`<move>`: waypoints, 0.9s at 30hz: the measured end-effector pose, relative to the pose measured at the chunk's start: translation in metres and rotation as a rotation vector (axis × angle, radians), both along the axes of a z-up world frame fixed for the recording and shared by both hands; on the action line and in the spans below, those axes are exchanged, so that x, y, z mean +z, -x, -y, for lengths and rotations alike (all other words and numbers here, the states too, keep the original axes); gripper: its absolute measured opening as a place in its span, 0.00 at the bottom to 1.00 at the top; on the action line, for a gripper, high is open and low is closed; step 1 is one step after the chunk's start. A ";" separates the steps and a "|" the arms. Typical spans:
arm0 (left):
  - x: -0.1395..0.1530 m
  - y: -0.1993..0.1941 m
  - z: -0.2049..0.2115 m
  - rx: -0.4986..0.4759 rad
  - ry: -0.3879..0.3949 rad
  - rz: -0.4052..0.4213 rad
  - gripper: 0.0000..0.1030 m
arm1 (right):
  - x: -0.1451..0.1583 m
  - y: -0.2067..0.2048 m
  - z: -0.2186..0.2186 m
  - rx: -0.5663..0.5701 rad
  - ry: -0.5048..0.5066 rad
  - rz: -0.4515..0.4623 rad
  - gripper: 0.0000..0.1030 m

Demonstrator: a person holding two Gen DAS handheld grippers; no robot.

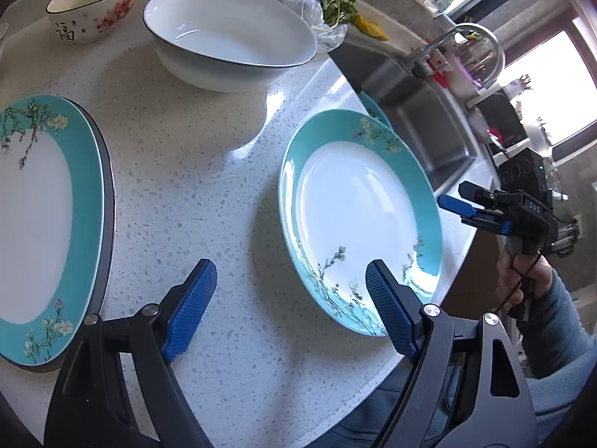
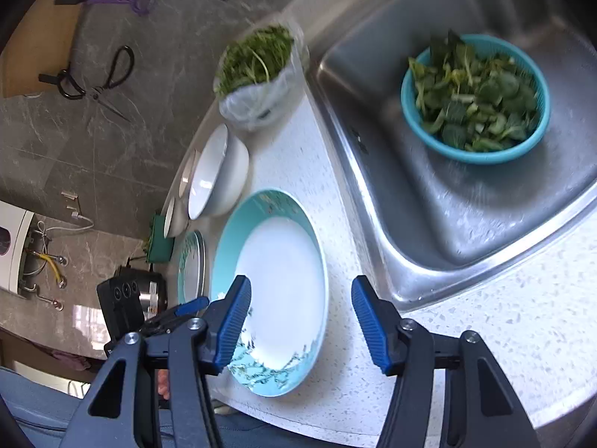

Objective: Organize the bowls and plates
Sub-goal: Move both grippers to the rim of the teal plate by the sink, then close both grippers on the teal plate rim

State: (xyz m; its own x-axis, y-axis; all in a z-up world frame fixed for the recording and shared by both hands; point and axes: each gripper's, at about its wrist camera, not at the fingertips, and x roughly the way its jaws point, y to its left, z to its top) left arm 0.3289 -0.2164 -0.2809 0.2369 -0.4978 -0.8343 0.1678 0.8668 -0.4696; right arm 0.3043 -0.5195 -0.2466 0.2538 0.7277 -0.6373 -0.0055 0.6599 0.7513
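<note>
**Between both grippers: one teal plate to collect**

Left of my left gripper (image 1: 287,310) lies a teal plate on a dark plate (image 1: 56,224); both are bare. Just right of this gripper, under its right finger, lies the single teal plate (image 1: 358,216), also bare, near the counter edge. My left jaws stand wide apart, holding nothing. Beyond them I see the white bowl (image 1: 231,44) and the small flowered bowl (image 1: 93,7), both empty. My right gripper (image 2: 302,321) is half open and empty; the plate is forward-left of it. I judge both nearly equal. Right of it, the sink (image 2: 410,224) holds a teal colander (image 2: 474,100) with greens.
</note>
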 end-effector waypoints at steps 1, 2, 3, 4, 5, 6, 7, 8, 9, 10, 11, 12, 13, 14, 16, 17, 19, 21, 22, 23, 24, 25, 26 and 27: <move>-0.002 -0.001 0.002 0.007 -0.003 -0.001 0.77 | -0.003 -0.001 0.000 0.016 -0.009 -0.002 0.56; -0.004 -0.002 0.003 0.017 -0.004 -0.009 0.70 | -0.005 -0.001 -0.002 0.032 -0.016 -0.002 0.55; -0.006 -0.002 0.004 0.022 -0.008 -0.017 0.67 | -0.008 -0.002 -0.004 0.041 -0.019 -0.005 0.55; -0.010 -0.002 0.006 0.022 -0.012 -0.026 0.59 | -0.012 -0.003 -0.004 0.048 -0.023 -0.017 0.55; -0.013 -0.002 0.005 0.021 -0.011 -0.033 0.51 | -0.015 -0.004 -0.004 0.050 -0.025 -0.023 0.53; -0.017 -0.004 0.004 0.019 -0.011 -0.042 0.50 | -0.017 -0.004 -0.003 0.053 -0.029 -0.027 0.52; -0.020 -0.004 0.005 0.021 -0.011 -0.052 0.50 | -0.019 -0.004 -0.003 0.057 -0.034 -0.029 0.52; -0.023 -0.004 0.006 0.025 -0.009 -0.056 0.48 | -0.020 -0.005 -0.004 0.064 -0.039 -0.032 0.51; -0.024 -0.004 0.007 0.027 -0.006 -0.054 0.47 | -0.021 -0.006 -0.005 0.071 -0.041 -0.035 0.50; -0.024 -0.005 0.008 0.029 -0.006 -0.052 0.46 | -0.021 -0.007 -0.005 0.077 -0.045 -0.037 0.49; -0.025 -0.006 0.009 0.031 -0.006 -0.052 0.46 | -0.022 -0.008 -0.006 0.085 -0.051 -0.038 0.48; -0.025 -0.005 0.009 0.032 -0.004 -0.052 0.46 | -0.022 -0.008 -0.008 0.094 -0.054 -0.038 0.48; -0.026 -0.005 0.010 0.032 -0.002 -0.052 0.46 | -0.023 -0.010 -0.008 0.100 -0.053 -0.041 0.48; -0.026 -0.006 0.011 0.033 -0.001 -0.053 0.46 | -0.024 -0.011 -0.009 0.107 -0.054 -0.045 0.45; -0.025 -0.008 0.011 0.036 0.004 -0.055 0.43 | -0.025 -0.012 -0.009 0.113 -0.065 -0.048 0.42; -0.026 -0.009 0.011 0.035 0.014 -0.062 0.35 | -0.026 -0.013 -0.009 0.114 -0.068 -0.048 0.39; -0.026 -0.011 0.006 0.040 0.017 -0.061 0.26 | -0.029 -0.014 -0.007 0.114 -0.075 -0.054 0.36; -0.025 -0.013 0.004 0.035 0.016 -0.060 0.26 | -0.031 -0.016 -0.006 0.115 -0.074 -0.060 0.35; -0.025 -0.015 0.004 0.031 0.016 -0.060 0.26 | -0.032 -0.016 -0.005 0.119 -0.077 -0.064 0.35; -0.025 -0.016 0.004 0.027 0.017 -0.061 0.26 | -0.032 -0.017 -0.005 0.125 -0.079 -0.066 0.35; -0.024 -0.017 0.004 0.025 0.018 -0.060 0.26 | -0.033 -0.017 -0.006 0.133 -0.076 -0.068 0.35; -0.024 -0.019 0.004 0.025 0.022 -0.061 0.26 | -0.033 -0.017 -0.006 0.140 -0.076 -0.070 0.35; -0.024 -0.020 0.004 0.024 0.026 -0.063 0.26 | -0.033 -0.017 -0.007 0.145 -0.077 -0.072 0.34; -0.025 -0.022 0.005 0.022 0.029 -0.064 0.26 | -0.034 -0.017 -0.007 0.150 -0.070 -0.073 0.32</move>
State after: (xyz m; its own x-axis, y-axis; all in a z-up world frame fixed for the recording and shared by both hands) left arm 0.3509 -0.2214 -0.3054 0.1951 -0.5168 -0.8336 0.1176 0.8561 -0.5033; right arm 0.3217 -0.5126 -0.2801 0.0942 0.7971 -0.5964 -0.0435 0.6018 0.7975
